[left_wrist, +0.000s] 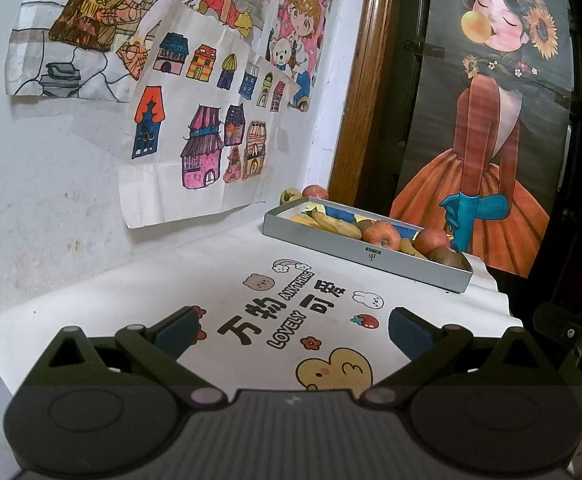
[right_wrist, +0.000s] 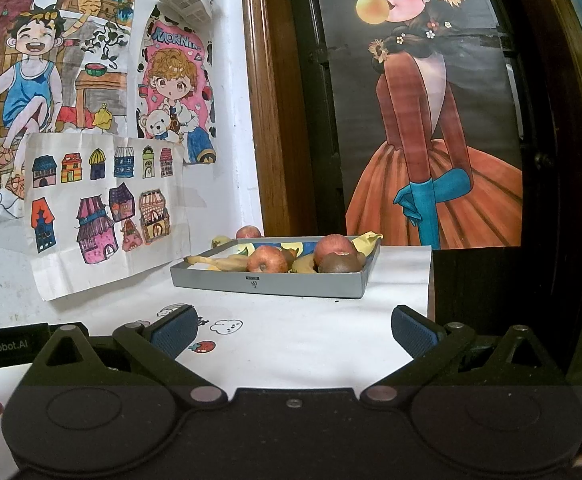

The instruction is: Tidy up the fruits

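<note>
Both the left tongs (left_wrist: 293,332) and the right tongs (right_wrist: 293,330) hang wide apart and empty over the white printed cloth (left_wrist: 227,280) on the desk. Farther back, the grey tray (right_wrist: 267,282) already holds apples (right_wrist: 267,259), bananas (right_wrist: 219,263) and a kiwi (right_wrist: 337,263). Behind it, near the wall, one apple (right_wrist: 248,232) and a yellowish fruit (right_wrist: 219,241) lie outside. The sorting looks nearly finished; the next move likely calls for reaching past the tray for these.

Tray wall (right_wrist: 267,282) hides fruit bottoms; apple (right_wrist: 248,232) behind it half-seen (logo too small).
</note>
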`<state>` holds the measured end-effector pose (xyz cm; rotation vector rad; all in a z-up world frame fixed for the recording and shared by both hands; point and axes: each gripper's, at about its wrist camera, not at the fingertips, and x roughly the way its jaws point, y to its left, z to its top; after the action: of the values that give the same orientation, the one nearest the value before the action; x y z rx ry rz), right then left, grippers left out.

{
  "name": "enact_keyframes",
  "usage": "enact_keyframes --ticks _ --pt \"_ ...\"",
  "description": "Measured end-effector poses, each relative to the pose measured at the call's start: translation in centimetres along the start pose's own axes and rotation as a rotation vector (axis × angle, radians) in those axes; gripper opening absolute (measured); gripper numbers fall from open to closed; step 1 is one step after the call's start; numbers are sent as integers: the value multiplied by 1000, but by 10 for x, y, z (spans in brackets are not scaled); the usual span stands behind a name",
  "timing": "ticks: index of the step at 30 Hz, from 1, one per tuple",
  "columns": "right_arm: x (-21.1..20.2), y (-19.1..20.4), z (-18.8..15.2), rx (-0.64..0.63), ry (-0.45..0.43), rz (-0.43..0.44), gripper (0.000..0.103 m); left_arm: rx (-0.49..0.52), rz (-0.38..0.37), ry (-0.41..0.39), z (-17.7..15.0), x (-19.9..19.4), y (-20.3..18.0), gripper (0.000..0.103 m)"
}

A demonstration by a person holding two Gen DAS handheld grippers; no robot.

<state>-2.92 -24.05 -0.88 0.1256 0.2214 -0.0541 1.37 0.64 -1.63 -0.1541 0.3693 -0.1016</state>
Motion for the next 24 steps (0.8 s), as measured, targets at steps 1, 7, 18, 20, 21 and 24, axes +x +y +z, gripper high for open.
enact_keyframes --ticks 1,7,18,20,21,24 --pt "0 0 0 0 0 0 102 0 0 0 0 0 0 103" --pt "0 0 0 0 0 1 102 0 0 1 0 0 0 103" --pt "1 0 1 0 1 1 102 -2 2 1 0 0 0 103" --pt "1 0 1 1 2 1 102 -2 4 1 -1 0 0 103" --pt "1 -1 1 1 3 1 102 -2 4 2 -2 0 0 103" --pt "1 -2 -2 4 8 1 102 -1 2 3 -2 0 0 103"
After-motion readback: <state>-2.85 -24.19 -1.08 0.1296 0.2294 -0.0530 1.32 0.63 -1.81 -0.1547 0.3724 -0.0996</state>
